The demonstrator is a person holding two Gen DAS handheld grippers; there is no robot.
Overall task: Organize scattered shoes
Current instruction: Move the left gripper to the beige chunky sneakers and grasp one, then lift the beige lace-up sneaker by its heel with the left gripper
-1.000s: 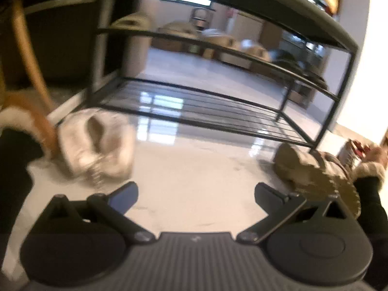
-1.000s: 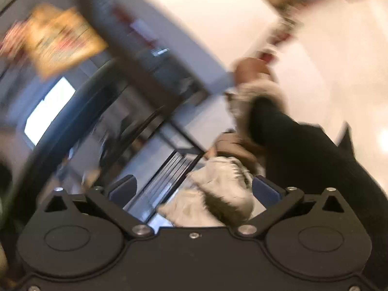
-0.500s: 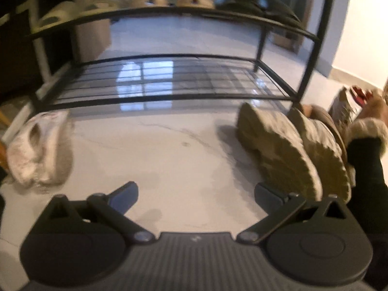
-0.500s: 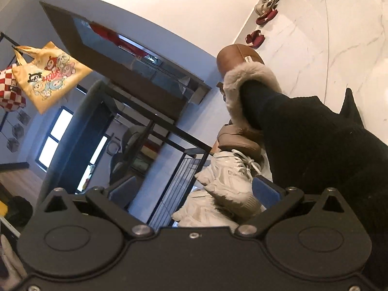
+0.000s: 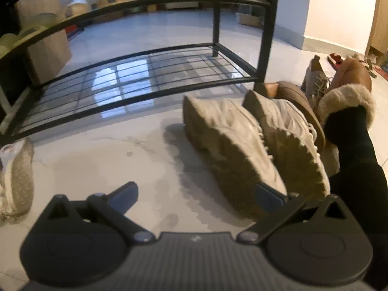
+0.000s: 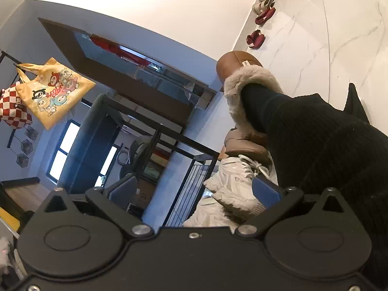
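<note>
Black ribbed legging (image 6: 315, 133), fur-trimmed tan slipper (image 6: 238, 69), black gripper (image 6: 194, 191) with blue pads (image 6: 265, 191).

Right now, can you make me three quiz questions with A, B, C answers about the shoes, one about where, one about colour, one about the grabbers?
1. Where do the two pale sneakers lie?
A. on the rack's top shelf
B. on the floor in front of the shoe rack
C. inside a box

2. What colour is the tote bag with cartoon figures?
A. yellow
B. green
C. black

3. How is the left gripper?
A. shut on a sneaker
B. shut on nothing
C. open, holding nothing

Answers: 1 B, they lie tipped on the tiles by the rack's lowest shelf. 2 A, it hangs yellow beside a red checked bag. 3 C, its fingers stand wide apart with bare floor between.
</note>
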